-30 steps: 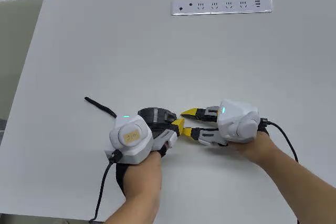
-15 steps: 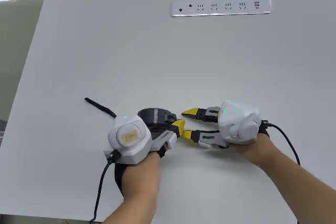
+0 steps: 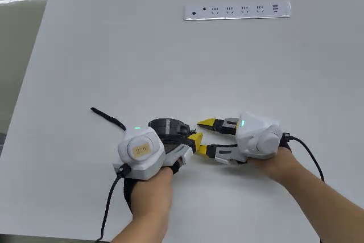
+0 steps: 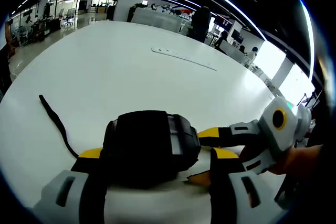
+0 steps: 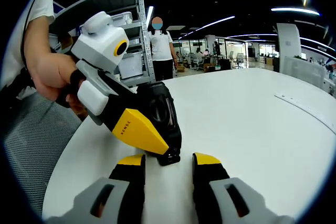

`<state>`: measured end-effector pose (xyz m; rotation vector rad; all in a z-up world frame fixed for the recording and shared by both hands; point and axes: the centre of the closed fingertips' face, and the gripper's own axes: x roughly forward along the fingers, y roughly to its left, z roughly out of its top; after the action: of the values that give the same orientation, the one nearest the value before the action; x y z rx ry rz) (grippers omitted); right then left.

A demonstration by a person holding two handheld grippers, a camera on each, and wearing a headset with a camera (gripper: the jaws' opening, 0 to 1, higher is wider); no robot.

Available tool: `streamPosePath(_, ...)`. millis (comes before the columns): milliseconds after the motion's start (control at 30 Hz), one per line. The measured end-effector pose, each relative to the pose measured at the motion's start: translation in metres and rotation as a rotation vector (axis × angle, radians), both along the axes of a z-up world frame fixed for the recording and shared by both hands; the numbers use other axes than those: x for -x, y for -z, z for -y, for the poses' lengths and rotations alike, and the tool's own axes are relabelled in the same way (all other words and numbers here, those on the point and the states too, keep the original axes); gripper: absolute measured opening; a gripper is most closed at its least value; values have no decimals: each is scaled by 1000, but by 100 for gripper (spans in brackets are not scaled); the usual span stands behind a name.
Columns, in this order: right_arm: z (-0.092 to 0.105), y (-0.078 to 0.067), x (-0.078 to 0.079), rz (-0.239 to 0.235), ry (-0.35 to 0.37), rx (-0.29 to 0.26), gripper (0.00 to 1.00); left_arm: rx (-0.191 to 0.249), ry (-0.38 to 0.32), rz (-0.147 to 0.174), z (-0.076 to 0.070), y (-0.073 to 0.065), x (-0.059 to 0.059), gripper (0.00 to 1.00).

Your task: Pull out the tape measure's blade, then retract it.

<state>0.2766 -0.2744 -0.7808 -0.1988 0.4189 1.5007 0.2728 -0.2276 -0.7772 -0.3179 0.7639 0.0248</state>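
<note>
The black tape measure rests on the white table, its black wrist strap trailing to the left. My left gripper is shut on the case, which sits between its yellow-tipped jaws in the left gripper view as the tape measure. Facing it from the right, my right gripper stands open. In the right gripper view the right gripper has its jaws on either side of the low front corner of the tape measure, not touching it. No blade is drawn out.
A white power strip lies at the far side of the table. Cables trail from both grippers toward the near edge. In the right gripper view a person stands by shelves, beyond the table.
The camera has drifted a little. The right gripper's tips sit slightly closer to the tape measure; the left gripper keeps its hold in place.
</note>
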Motion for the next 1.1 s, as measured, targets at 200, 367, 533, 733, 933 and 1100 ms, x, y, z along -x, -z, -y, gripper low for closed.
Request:
streamPosePath(200, 2, -2, -1, -3, 9, 2, 35, 2, 27, -2, 1, -1, 2, 79)
streamPosePath(367, 8, -7, -5, -23, 39, 1, 37, 7, 94, -4, 3, -2, 6, 78)
streamPosePath(533, 14, -12, -5, -33, 59, 2, 38, -13, 158, 1, 2, -3, 8, 76)
streamPosePath(733, 20, -16, -4, -50, 86, 7, 39, -23, 216, 17, 1, -7, 11, 77)
streamPosePath(933, 24, -21, 0, -58, 113, 4, 41, -13, 274, 40, 2, -13, 13, 77)
streamPosePath(1100, 30, -24, 3, -66, 139, 13, 43, -24, 324, 55, -1, -16, 16, 78)
